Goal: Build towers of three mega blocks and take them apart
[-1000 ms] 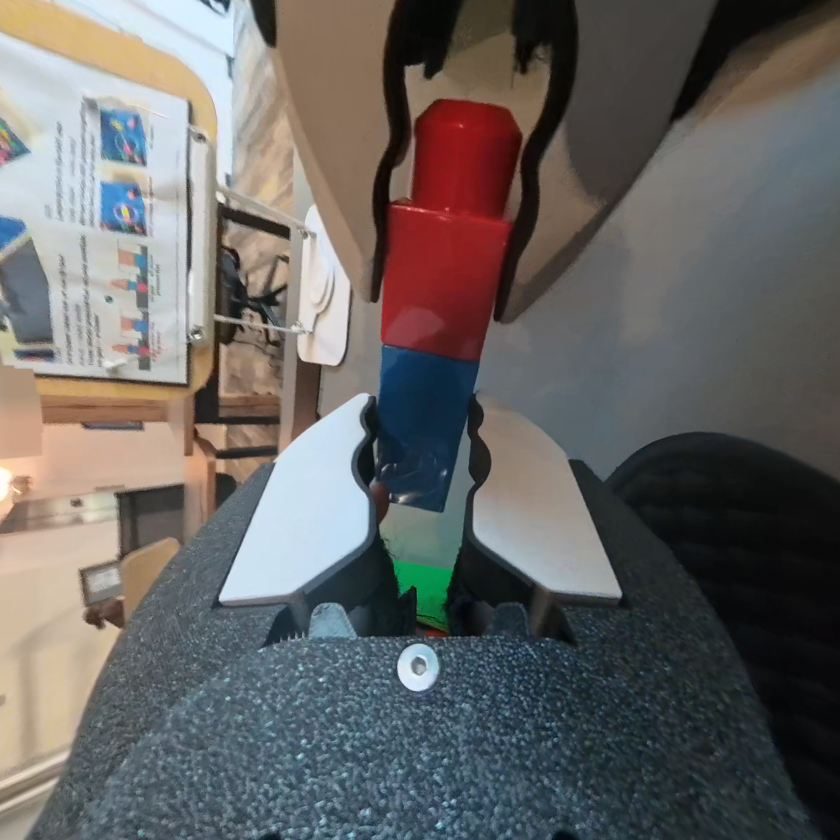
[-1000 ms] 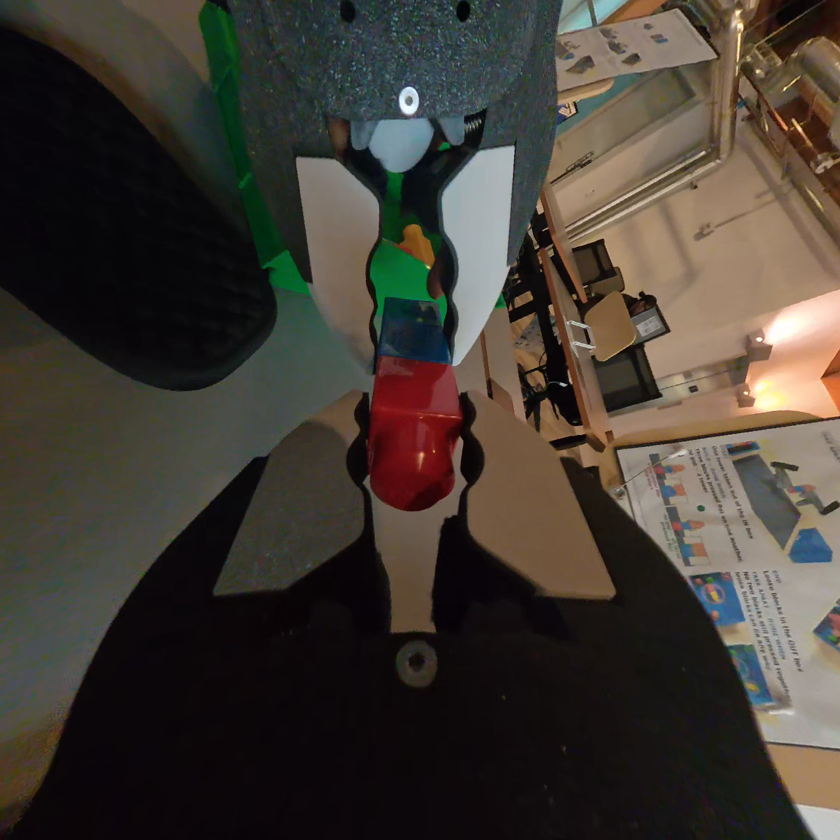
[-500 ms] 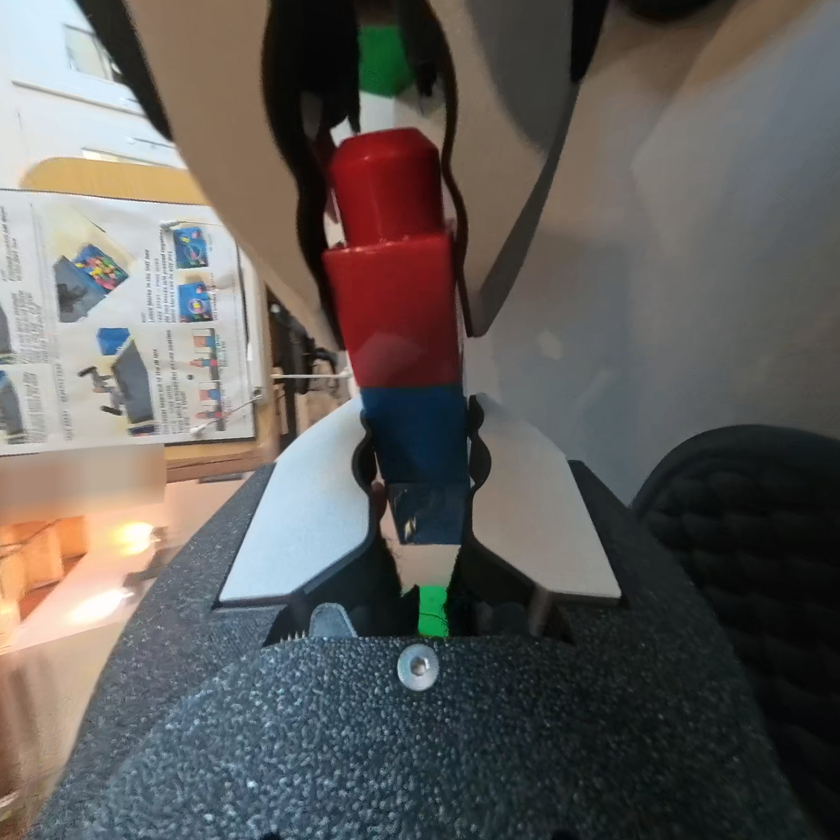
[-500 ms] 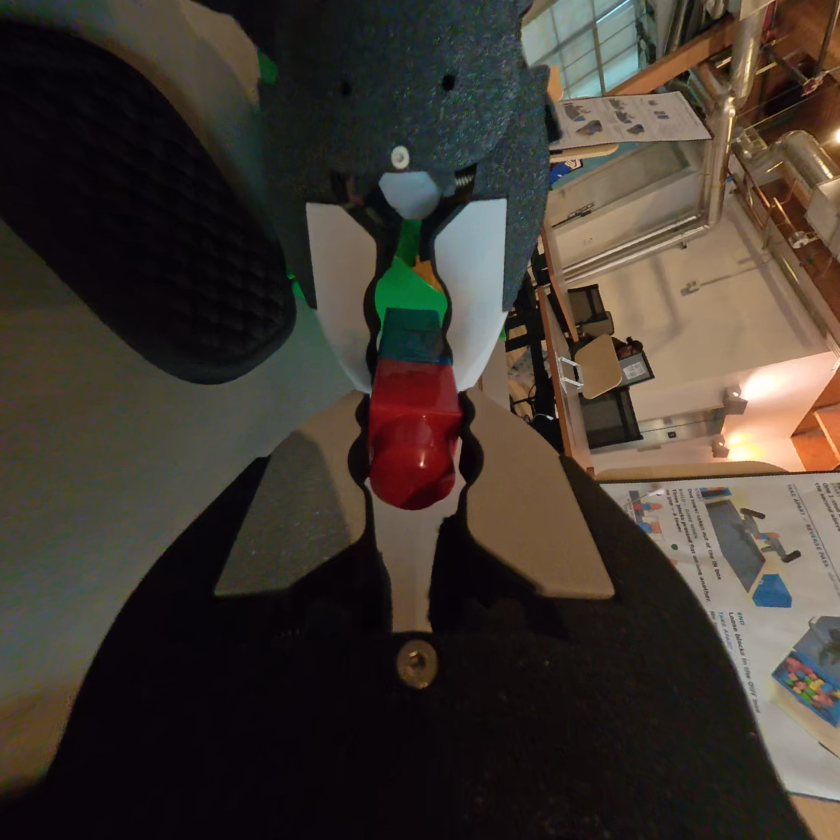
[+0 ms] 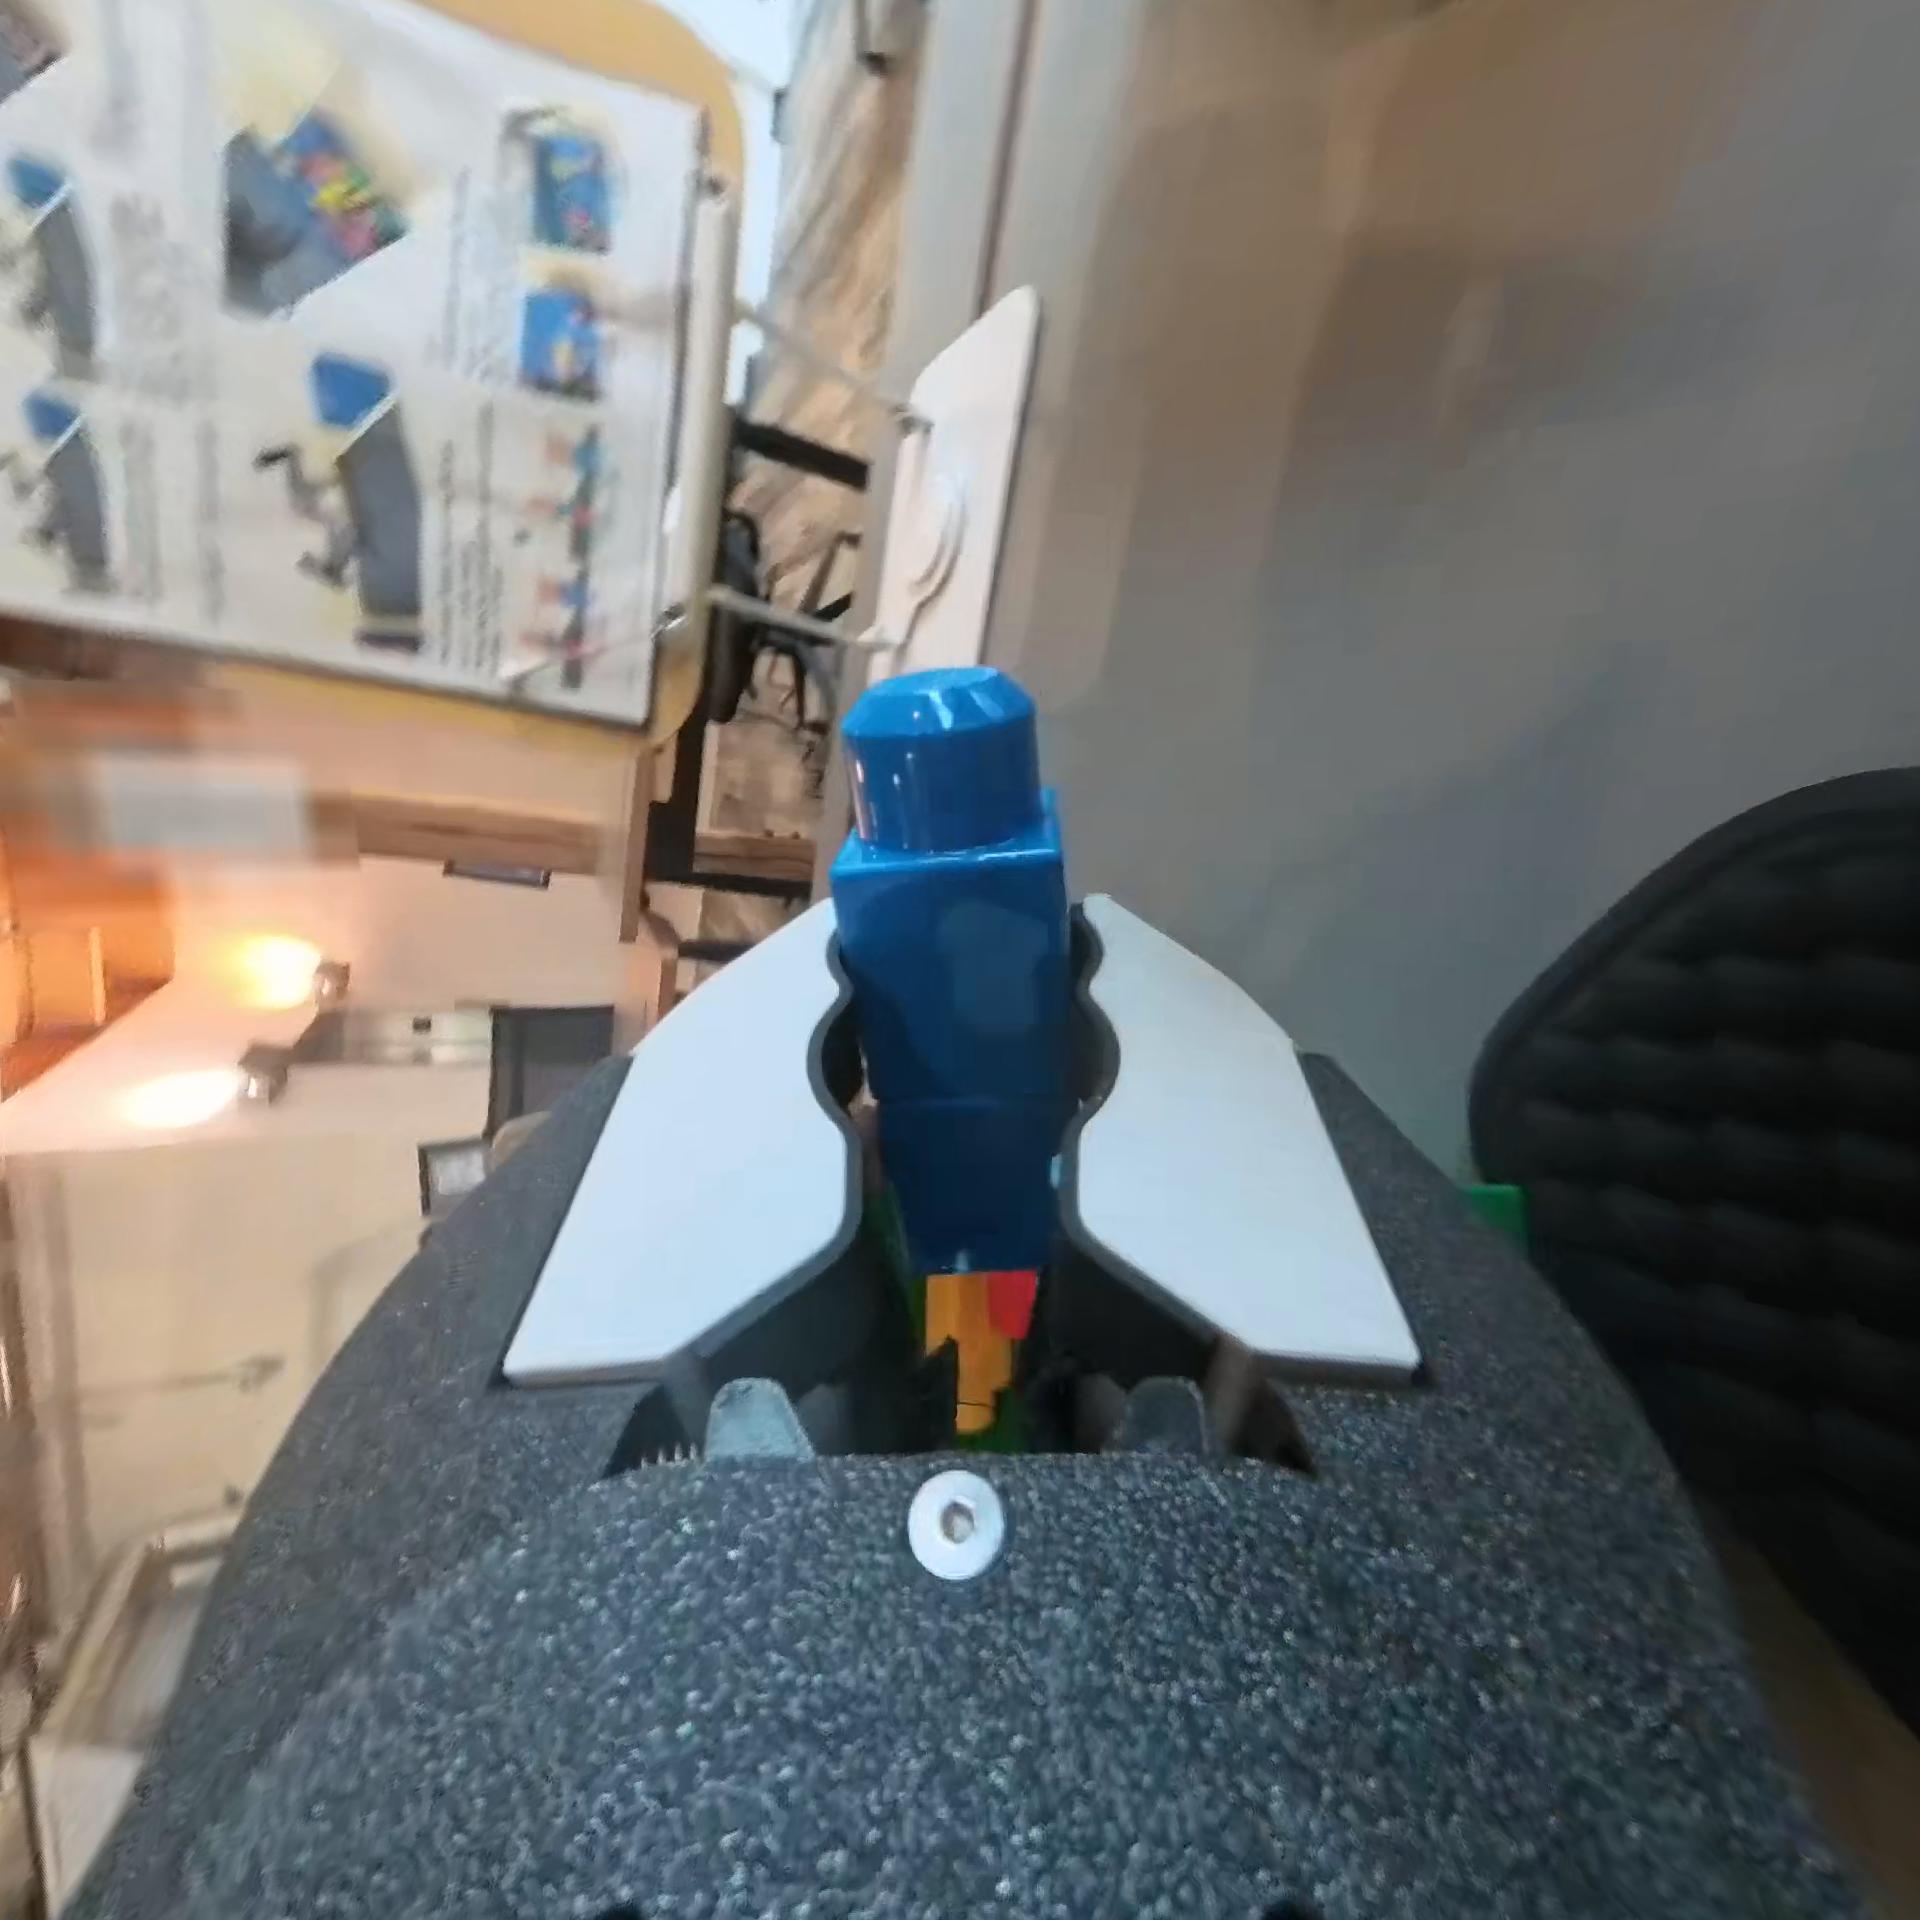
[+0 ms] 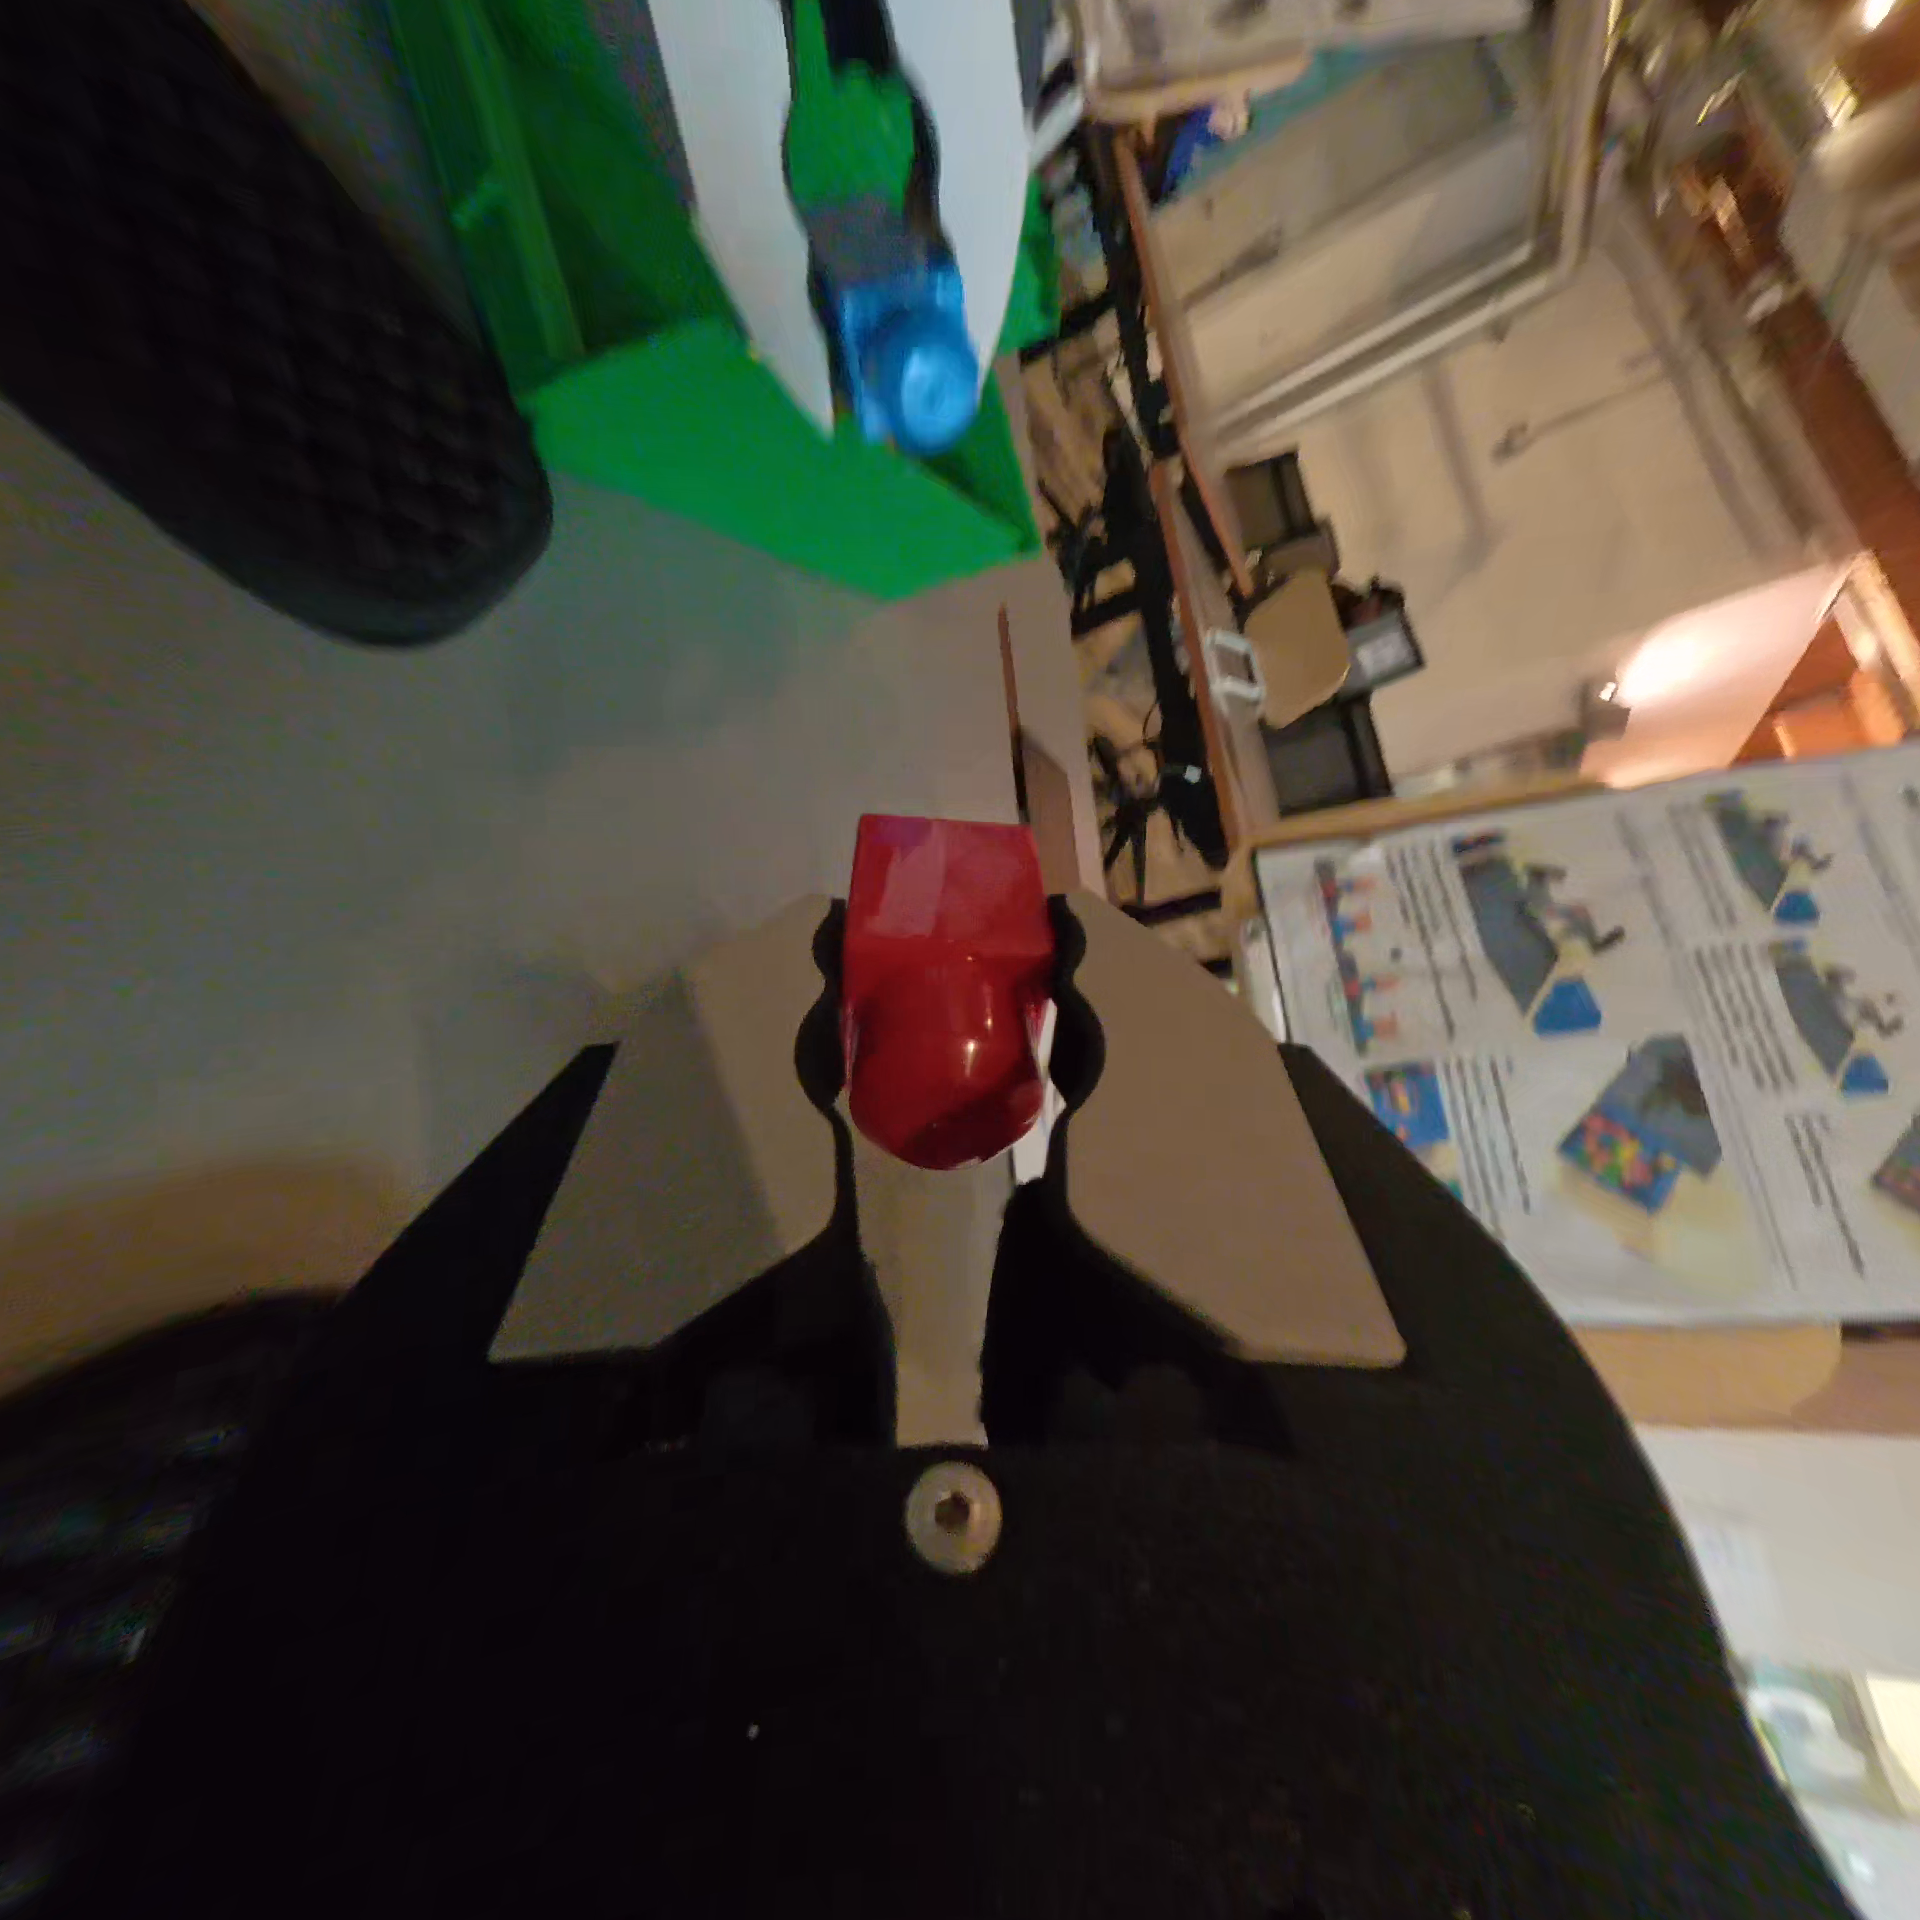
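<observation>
Left tongs (image 5: pixel 956 997) clamp blue block (image 5: pixel 951 935), base hidden; right tongs (image 6: pixel 940 987) clamp red block (image 6: pixel 940 997).

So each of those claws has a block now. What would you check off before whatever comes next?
1. Left gripper holds the blue block firmly between its jaws: ok.
2. Right gripper holds the red block between its jaws: ok.
3. The two blocks are fully apart, nothing joining them: ok.
4. Blue block sits straight in the jaws, stud pointing forward: ok.
5. Green bin within sight for dropping blocks: ok.
6. Free room inside the bin: cannot tell, the left gripper covers most of it.
</observation>
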`<move>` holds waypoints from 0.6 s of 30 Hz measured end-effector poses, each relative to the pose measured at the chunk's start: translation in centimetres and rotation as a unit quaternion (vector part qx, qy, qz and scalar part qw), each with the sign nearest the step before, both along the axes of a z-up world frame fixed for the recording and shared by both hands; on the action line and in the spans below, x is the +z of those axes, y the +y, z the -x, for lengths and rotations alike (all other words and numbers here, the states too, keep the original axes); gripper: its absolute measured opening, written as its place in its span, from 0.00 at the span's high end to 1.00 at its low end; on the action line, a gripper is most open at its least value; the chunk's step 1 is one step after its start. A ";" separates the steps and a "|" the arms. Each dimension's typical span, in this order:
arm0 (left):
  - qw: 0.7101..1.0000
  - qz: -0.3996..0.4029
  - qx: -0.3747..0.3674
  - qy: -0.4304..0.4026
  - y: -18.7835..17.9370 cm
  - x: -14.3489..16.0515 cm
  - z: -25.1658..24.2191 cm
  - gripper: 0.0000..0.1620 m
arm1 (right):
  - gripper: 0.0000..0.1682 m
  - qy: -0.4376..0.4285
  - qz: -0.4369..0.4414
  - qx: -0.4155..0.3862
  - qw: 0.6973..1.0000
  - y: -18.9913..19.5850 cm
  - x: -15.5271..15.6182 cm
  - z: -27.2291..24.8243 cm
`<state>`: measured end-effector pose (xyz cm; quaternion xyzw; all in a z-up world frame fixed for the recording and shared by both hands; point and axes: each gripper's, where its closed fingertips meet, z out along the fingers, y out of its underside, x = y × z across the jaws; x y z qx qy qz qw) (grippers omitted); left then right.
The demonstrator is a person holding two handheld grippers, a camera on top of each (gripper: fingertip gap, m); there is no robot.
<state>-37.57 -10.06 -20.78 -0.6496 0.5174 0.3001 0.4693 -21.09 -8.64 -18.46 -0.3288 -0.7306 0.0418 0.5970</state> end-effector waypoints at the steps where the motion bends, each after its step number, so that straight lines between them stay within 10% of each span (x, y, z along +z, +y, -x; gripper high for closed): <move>1: 1.000 -0.006 0.007 -0.010 -0.1 0.3 0.4 0.78 | 0.79 -0.016 0.007 -0.018 1.000 0.7 -0.2 -1.2; 11: 0.989 -0.027 0.018 -0.144 -0.6 0.9 0.2 0.77 | 0.78 -0.239 0.157 -0.225 0.931 7.0 -1.9 -16.9; 18: 0.987 -0.040 0.014 -0.158 -0.7 0.8 -0.6 0.77 | 0.78 -0.365 0.269 -0.304 0.838 9.7 -8.7 -23.0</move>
